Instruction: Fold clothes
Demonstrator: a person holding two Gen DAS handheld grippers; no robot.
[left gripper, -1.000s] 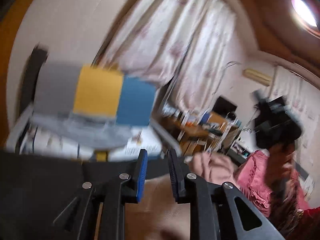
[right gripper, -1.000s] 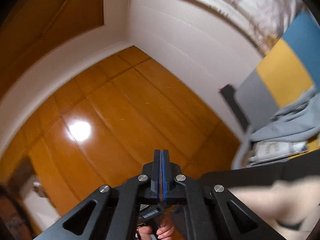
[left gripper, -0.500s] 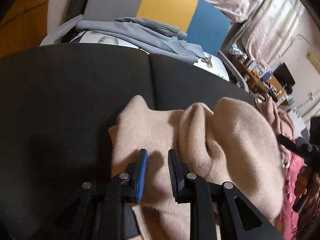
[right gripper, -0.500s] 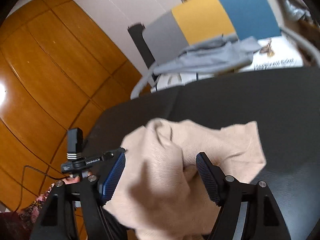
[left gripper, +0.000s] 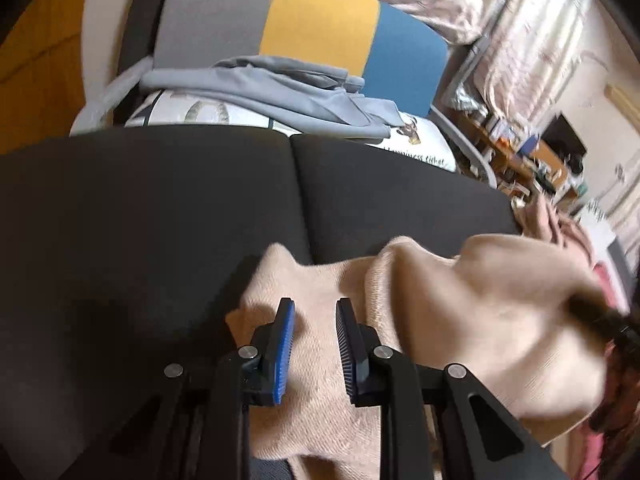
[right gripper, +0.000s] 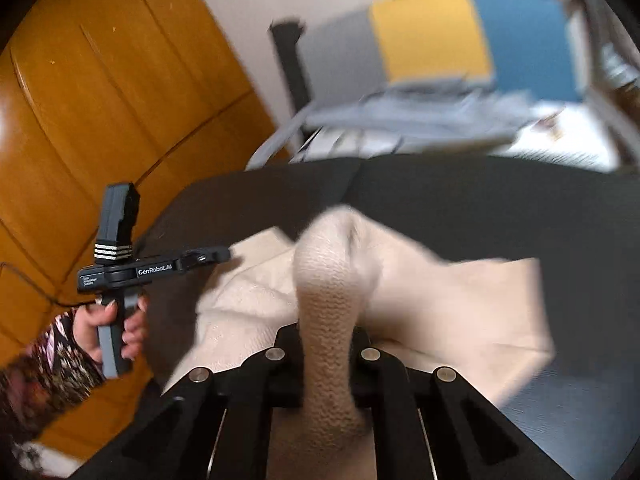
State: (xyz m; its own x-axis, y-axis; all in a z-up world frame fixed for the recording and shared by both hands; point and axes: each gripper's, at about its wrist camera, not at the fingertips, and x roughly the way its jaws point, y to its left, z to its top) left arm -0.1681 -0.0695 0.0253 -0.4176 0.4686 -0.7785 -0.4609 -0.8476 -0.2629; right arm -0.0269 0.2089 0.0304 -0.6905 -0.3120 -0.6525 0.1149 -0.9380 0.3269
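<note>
Left wrist view: the left gripper [left gripper: 315,312] hangs low over a beige knitted sweater [left gripper: 460,320], its fingers [left gripper: 285,344] spread a little apart with nothing between them. The sweater lies bunched on a black cushioned seat [left gripper: 160,208], with a corner [left gripper: 276,254] poking toward the seam [left gripper: 300,196] that splits the seat in two. Most of the seat on the left and toward the far edge is bare. Beyond that edge stands a chair with a grey, yellow and blue back [left gripper: 312,28]; a grey garment [left gripper: 288,96] lies on a white printed cushion [left gripper: 416,140], where part of a line reads "happiness ticket", though blur makes it uncertain.

Right wrist view: the right gripper [right gripper: 326,344] has its fingers pressed onto a raised fold of the sweater [right gripper: 326,320], pinching it. The rest of the sweater spreads flat to both sides, its right edge [right gripper: 540,300] straight on the seat [right gripper: 500,208], with bare black surface past it. At the left, a hand [right gripper: 116,324] holds the left gripper [right gripper: 208,257] at the sweater's left edge; its body reads "GenRobot.AI". A wooden floor [right gripper: 100,100] lies past the seat.
</note>
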